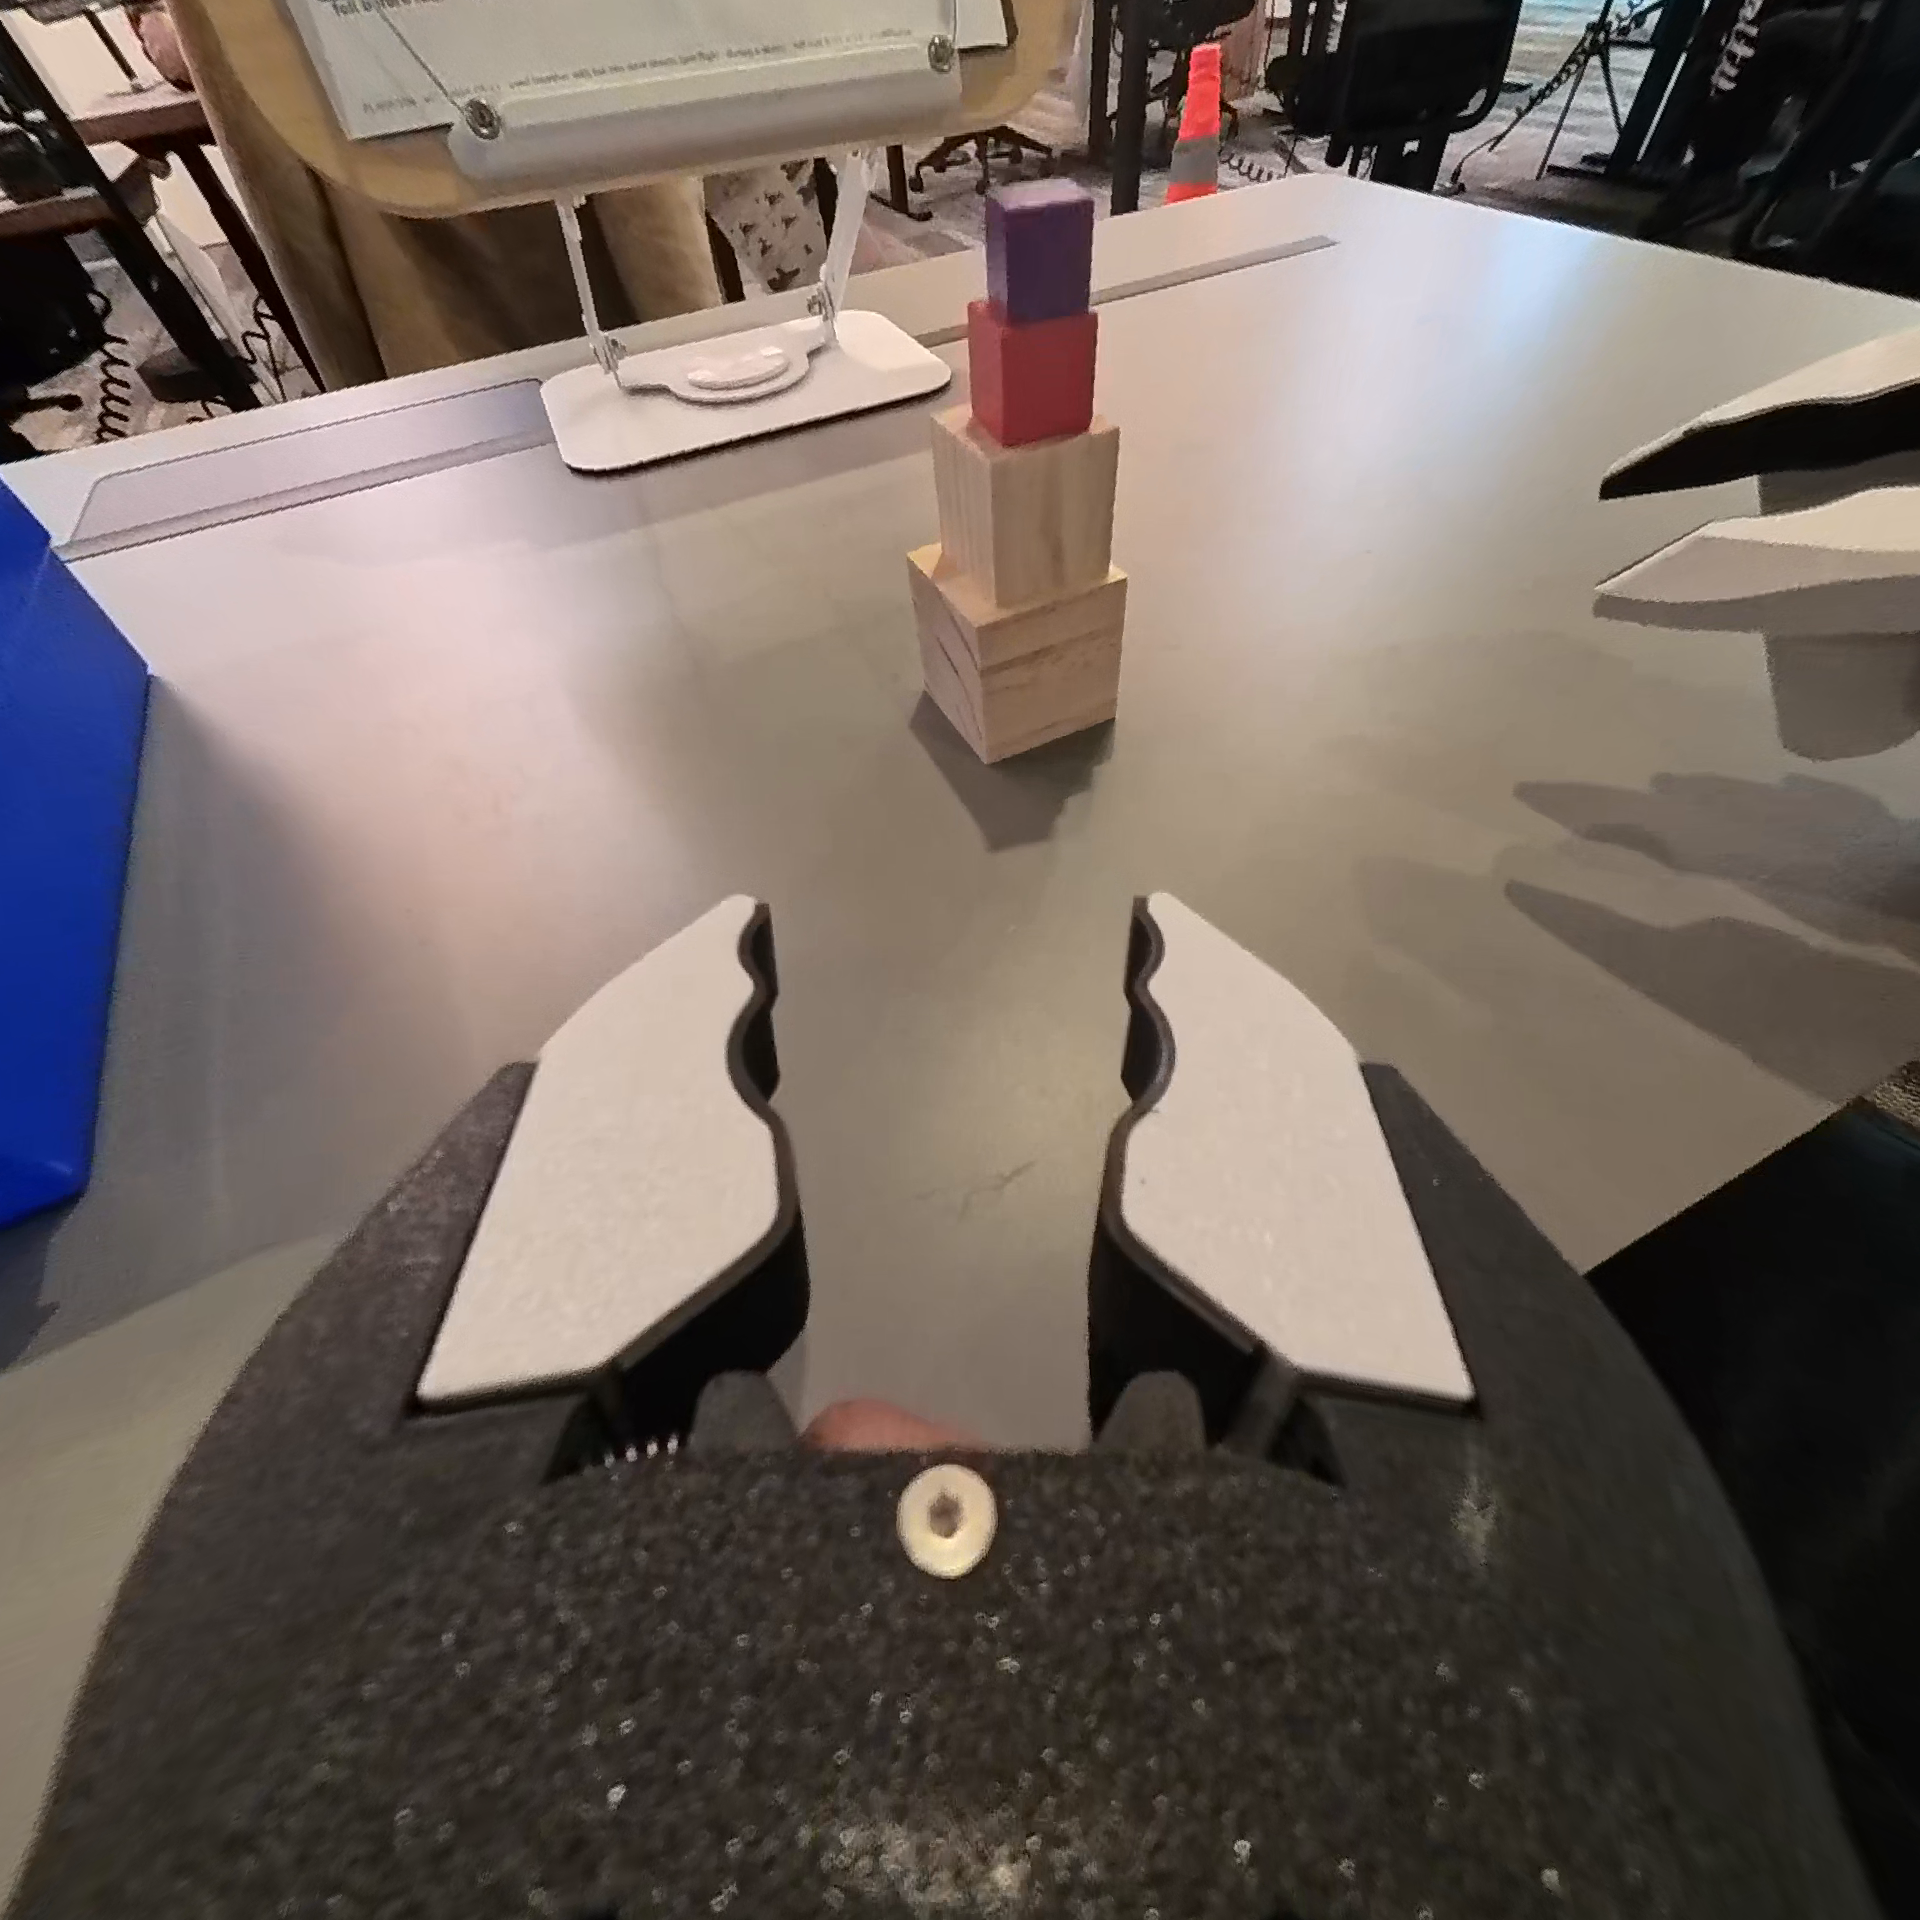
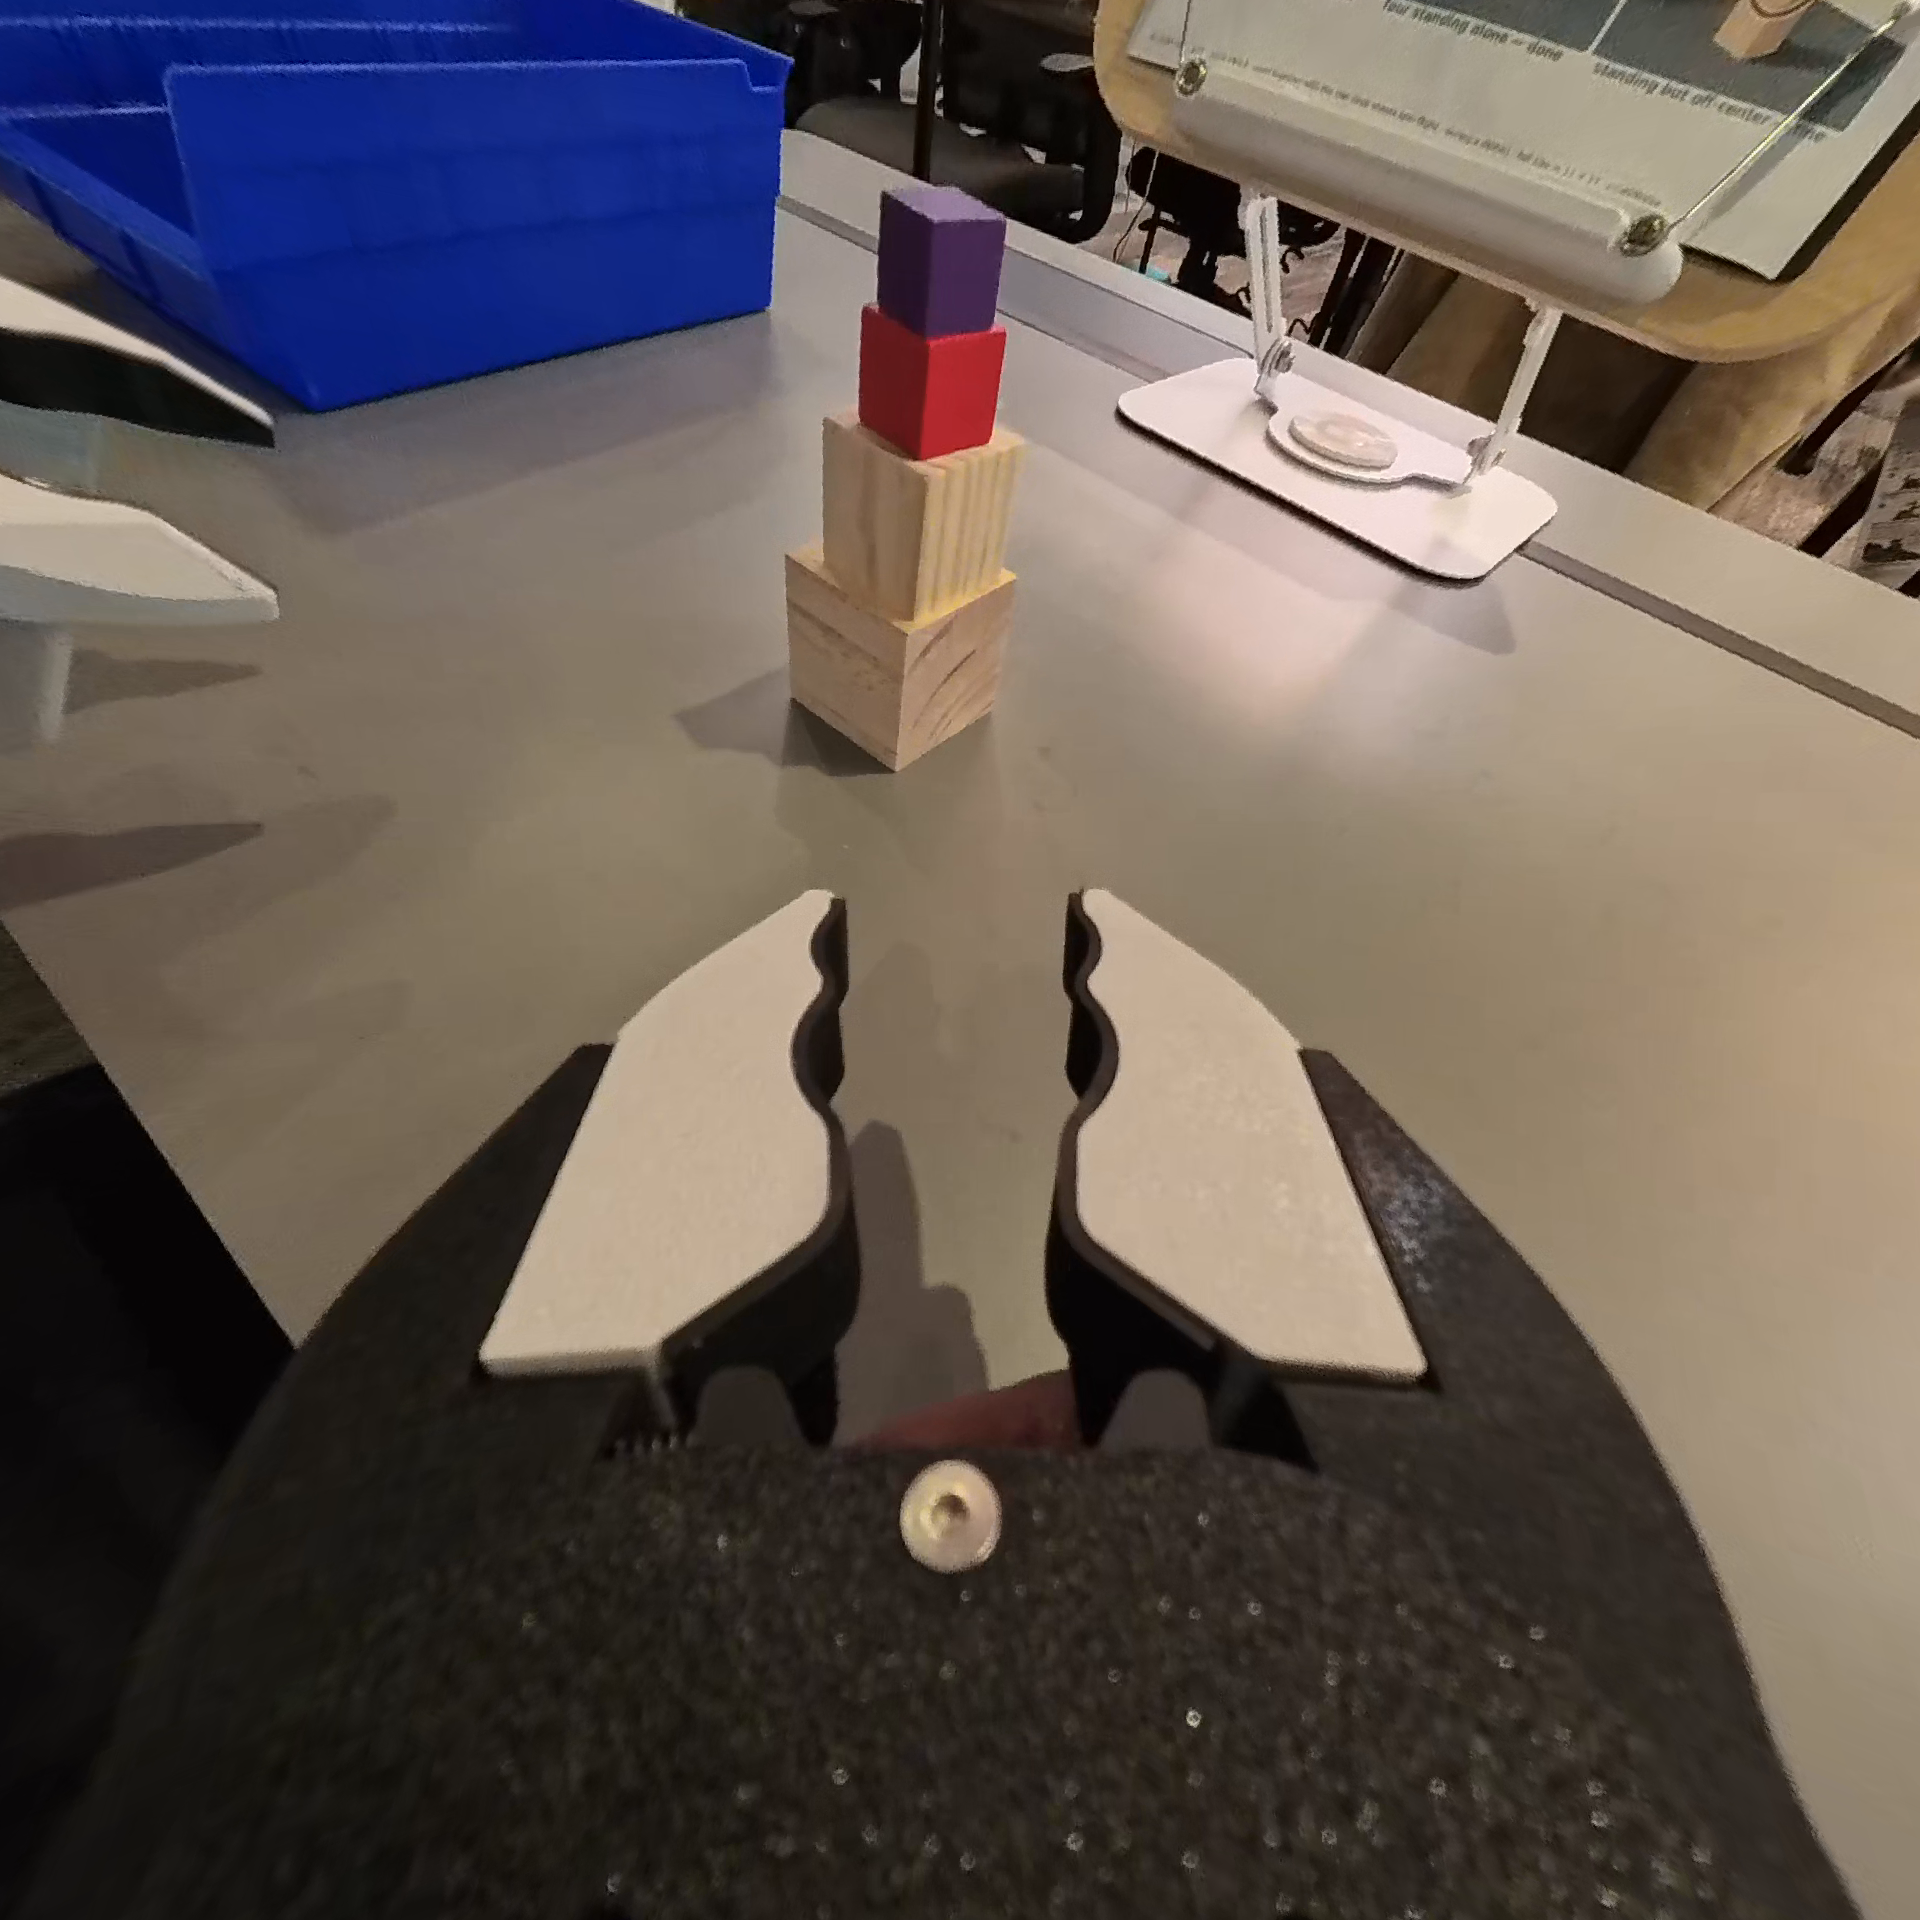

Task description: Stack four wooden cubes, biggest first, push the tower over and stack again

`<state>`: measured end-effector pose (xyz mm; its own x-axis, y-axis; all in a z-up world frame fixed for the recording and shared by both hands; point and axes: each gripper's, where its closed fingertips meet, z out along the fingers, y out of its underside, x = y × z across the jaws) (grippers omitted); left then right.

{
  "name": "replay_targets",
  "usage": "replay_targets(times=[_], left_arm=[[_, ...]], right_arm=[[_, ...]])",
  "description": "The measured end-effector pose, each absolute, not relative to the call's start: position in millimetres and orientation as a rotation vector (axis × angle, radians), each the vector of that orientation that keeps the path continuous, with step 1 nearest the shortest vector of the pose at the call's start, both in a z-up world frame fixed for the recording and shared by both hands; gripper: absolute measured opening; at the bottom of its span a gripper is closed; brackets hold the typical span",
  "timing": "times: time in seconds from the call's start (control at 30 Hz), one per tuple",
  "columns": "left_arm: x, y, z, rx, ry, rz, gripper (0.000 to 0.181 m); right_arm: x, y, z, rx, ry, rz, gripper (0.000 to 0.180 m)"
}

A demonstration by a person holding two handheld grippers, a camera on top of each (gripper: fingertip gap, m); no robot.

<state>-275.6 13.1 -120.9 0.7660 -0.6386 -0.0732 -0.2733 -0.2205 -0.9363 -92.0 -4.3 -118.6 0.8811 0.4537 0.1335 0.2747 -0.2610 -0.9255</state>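
Note:
A tower of cubes stands upright on the grey table [image 1: 416, 727]. From the bottom: a big plain wooden cube [image 1: 1023, 665] [image 2: 899, 665], a smaller plain wooden cube [image 1: 1029, 509] [image 2: 920, 520], a red cube [image 1: 1034, 374] [image 2: 930, 379] and a purple cube [image 1: 1039, 249] [image 2: 940, 260] on top. My left gripper [image 1: 951, 914] is open and empty, well short of the tower. My right gripper [image 2: 956, 904] is open and empty, also short of the tower. In the left wrist view the right gripper [image 1: 1605, 535] shows at the right edge. In the right wrist view the left gripper [image 2: 270, 514] shows at the left edge.
A blue plastic bin [image 2: 416, 208] [image 1: 52, 883] stands to the left of the tower. A white stand [image 1: 748, 395] [image 2: 1340, 468] holding an instruction sheet stands at the table's far side. An orange cone [image 1: 1200, 125] and office chairs are beyond the table. Between my left fingertips and the big plain wooden cube [image 1: 1023, 665] there is roughly 12 centimeters. It turns up in the right wrist view [image 2: 816, 629] as well.

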Motion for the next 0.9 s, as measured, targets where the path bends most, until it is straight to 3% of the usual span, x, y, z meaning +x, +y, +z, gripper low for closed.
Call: replay_targets(times=[0.13, 0.2, 0.37, 0.5, 0.7, 0.77, 0.9], left_arm=[[-265, 14, -118, -1.794, 0.753, -0.391, 0.057], [-240, 6, -114, -1.770, 0.906, -0.494, 0.000], [-174, -45, -122, -1.701, 1.372, -0.915, 0.000], [-158, -40, -143, -1.619, 1.565, -0.729, 0.000], [-164, 132, -166, -1.922, 1.266, -0.349, 0.000], [-155, 116, -151, -1.920, 1.276, -0.629, 0.000], [-192, 81, -144, -1.846, 1.232, -0.457, 0.001]], right_arm=[[-92, -5, -116, -1.858, -0.548, 0.192, 0.038], [-92, -6, -116, -1.862, -0.559, 0.187, 0.037], [-83, -8, -109, -1.839, -0.561, 0.158, 0.035], [-73, -8, -107, -1.834, -0.546, 0.159, 0.034], [-65, -3, -100, -1.819, -0.514, 0.184, 0.032], [-65, -3, -99, -1.818, -0.514, 0.190, 0.032], [-73, -6, -111, -1.846, -0.501, 0.250, 0.030]])
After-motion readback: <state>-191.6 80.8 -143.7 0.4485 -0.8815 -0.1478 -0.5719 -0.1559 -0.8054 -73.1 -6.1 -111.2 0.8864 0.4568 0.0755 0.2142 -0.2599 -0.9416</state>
